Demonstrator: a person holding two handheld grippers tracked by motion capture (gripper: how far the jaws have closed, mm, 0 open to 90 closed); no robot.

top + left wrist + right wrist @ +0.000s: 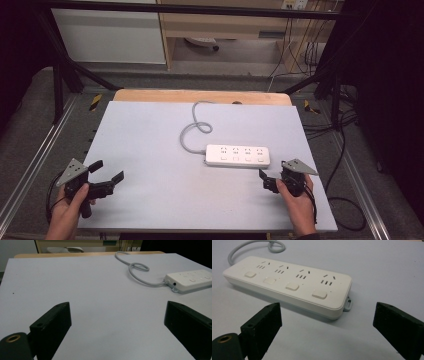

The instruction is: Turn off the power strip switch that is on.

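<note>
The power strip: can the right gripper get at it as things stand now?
Probably yes. The right gripper is open beside the power strip, and bare table lies between them.

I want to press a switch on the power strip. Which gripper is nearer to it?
Right. The right gripper hovers open just off the power strip's near right corner; the left gripper is open far off toward the table's left edge.

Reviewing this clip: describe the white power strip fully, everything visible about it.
The power strip is a white, plastic-looking bar with rounded corners, lying flat on the grey table, sockets up. It has four socket groups, each with a square button beside it, and a small grey loop at one end. Nothing is plugged in. Its grey cord leaves the other end, makes one loop and runs toward the table's far edge. Neither gripper touches it.
</note>
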